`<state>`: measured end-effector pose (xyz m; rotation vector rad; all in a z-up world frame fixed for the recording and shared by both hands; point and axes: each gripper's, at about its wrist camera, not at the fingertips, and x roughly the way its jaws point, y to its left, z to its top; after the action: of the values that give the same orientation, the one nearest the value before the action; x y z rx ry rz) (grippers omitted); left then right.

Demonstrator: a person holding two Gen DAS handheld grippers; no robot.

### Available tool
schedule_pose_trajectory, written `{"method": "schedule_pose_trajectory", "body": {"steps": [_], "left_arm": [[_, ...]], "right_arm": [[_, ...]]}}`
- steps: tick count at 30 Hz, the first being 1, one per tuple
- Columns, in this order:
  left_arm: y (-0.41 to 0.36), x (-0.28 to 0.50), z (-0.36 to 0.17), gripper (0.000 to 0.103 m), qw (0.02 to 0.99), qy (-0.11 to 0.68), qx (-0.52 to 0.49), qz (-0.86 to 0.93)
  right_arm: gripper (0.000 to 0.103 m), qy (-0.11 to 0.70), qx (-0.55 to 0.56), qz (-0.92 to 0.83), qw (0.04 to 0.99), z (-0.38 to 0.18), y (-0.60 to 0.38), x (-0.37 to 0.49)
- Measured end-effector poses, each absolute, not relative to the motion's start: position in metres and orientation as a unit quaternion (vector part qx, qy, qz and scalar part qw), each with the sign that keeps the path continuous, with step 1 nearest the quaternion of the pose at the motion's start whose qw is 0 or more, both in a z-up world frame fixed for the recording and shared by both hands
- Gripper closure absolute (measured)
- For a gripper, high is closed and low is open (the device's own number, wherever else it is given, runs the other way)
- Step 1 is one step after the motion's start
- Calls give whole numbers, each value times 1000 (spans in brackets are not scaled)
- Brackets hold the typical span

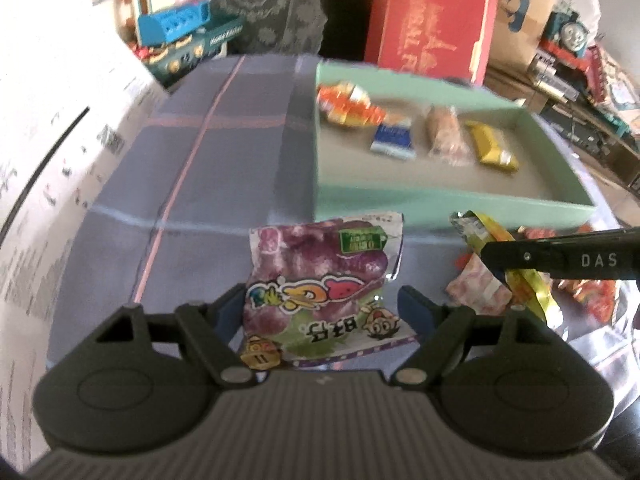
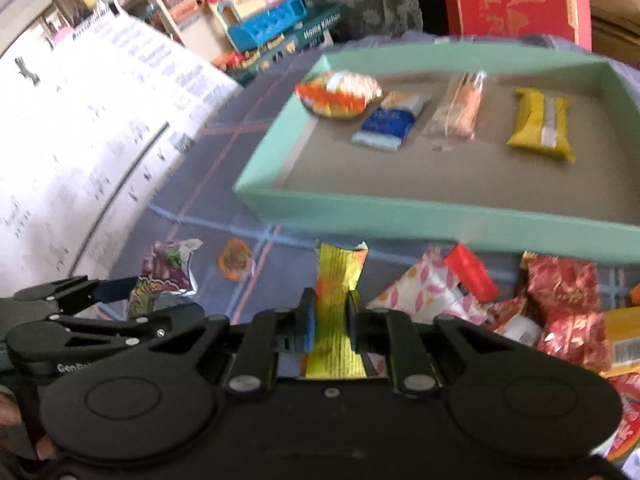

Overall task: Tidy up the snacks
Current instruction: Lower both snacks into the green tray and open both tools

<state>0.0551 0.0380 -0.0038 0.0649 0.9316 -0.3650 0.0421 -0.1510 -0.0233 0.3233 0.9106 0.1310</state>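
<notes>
Currently the left gripper (image 1: 322, 304) holds its jaws wide apart, one on each side of a purple snack bag (image 1: 320, 280); contact with the bag is not clear. The bag lies on the blue checked tablecloth (image 1: 208, 168), in front of the near wall of the green tray (image 1: 440, 210), outside it.

The right gripper (image 2: 330, 320) has its jaws clamped on a yellow wrapper (image 2: 338, 300), which sticks up between the blue pads (image 2: 308, 320). From the left wrist view this wrapper sits just right of the purple bag.

Inside the tray, in a row: an orange packet (image 2: 340, 94), a blue and white packet (image 2: 390, 122), a clear-wrapped biscuit (image 2: 460, 110), a yellow bar (image 2: 540, 124). All lie flat on the tray floor, apart from one another.

Loose snacks in a pile (image 2: 560, 312) sit on the cloth at right, near the tray front. A small orange sweet (image 2: 236, 264) lies alone on the cloth between the two grippers.
</notes>
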Motion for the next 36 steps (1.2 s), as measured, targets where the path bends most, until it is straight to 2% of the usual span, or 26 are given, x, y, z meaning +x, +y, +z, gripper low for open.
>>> {"method": "schedule_pose_trajectory", "body": {"steps": [12, 21, 34, 36], "left_arm": [[-27, 122, 37, 22, 890, 402, 53, -207], [-71, 177, 19, 22, 882, 419, 69, -207], [-82, 209, -7, 22, 873, 438, 85, -196], [-83, 212, -10, 22, 874, 439, 88, -189]], "right_arm": [[87, 371, 195, 1, 908, 24, -223, 56], [87, 370, 208, -45, 904, 20, -265, 90], [87, 388, 202, -58, 898, -2, -271, 137], [82, 390, 200, -59, 897, -5, -270, 141]]}}
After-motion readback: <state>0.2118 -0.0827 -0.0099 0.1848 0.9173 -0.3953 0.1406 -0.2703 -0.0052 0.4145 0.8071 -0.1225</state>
